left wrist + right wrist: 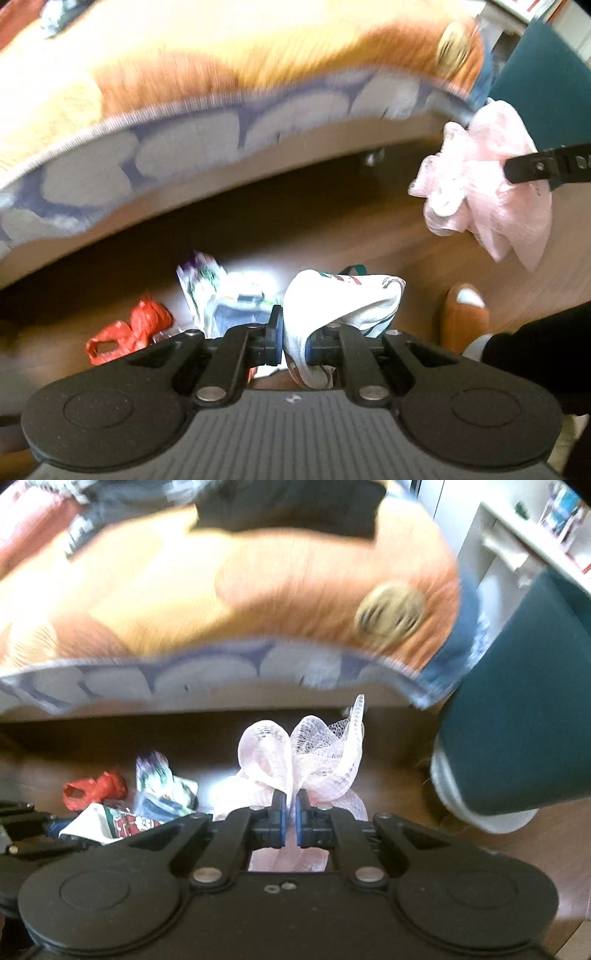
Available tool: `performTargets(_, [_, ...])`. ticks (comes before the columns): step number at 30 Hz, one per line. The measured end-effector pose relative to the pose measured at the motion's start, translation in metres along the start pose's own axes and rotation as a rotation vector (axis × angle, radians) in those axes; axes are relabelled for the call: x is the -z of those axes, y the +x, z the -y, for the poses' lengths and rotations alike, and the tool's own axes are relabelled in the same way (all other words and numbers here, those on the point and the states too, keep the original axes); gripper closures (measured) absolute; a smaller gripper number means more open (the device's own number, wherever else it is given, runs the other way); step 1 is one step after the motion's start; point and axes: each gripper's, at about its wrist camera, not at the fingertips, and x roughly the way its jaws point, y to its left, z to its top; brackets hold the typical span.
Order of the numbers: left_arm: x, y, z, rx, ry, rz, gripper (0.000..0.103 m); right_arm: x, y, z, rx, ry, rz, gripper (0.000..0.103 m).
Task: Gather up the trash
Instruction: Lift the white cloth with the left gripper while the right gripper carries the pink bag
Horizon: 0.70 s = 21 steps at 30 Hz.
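My left gripper [295, 341] is shut on a crumpled white printed wrapper [340, 306], held above the wooden floor. My right gripper [291, 819] is shut on a pink foam net [299, 760] that bulges up between its pads. In the left wrist view the same pink net [484, 188] hangs at the right, with one finger of the right gripper [546, 166] across it. On the floor below lie a red plastic bag [129, 328] [92, 788] and a printed plastic wrapper [221, 291] [162, 786]. The white wrapper [110, 819] and the left gripper show at the left edge of the right wrist view.
A bed with an orange cover [184, 66] [221, 583] and a blue-and-white sheet edge [184, 147] overhangs the floor. A dark green bin [517, 720] stands at the right. A person's foot in an orange slipper [465, 314] is on the floor. White shelves [524, 535] stand behind.
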Motion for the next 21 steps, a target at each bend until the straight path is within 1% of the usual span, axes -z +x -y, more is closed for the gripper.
performTargets(3, [-0.011,-0.034,0.008,-0.003,0.01,0.064,0.093,-0.002,-0.044,0.012,0.0,-0.015,0.075,0.097])
performTargets(5, [-0.021,-0.054,0.015,-0.003,0.019,0.103,0.093,-0.004,-0.068,0.021,0.001,-0.013,0.109,0.097])
performTargets(8, [-0.041,-0.084,0.029,-0.011,0.048,0.162,0.093,-0.008,-0.101,0.038,0.016,0.0,0.163,0.098])
performTargets(10, [-0.055,-0.104,0.041,0.002,0.069,0.199,0.094,-0.009,-0.121,0.051,0.027,0.01,0.201,0.098])
performTargets(14, [-0.087,-0.14,0.072,0.021,0.105,0.272,0.094,-0.014,-0.151,0.082,0.054,0.032,0.265,0.098])
performTargets(21, [-0.161,-0.199,0.134,0.069,0.185,0.41,0.094,-0.025,-0.191,0.14,0.146,0.081,0.358,0.098])
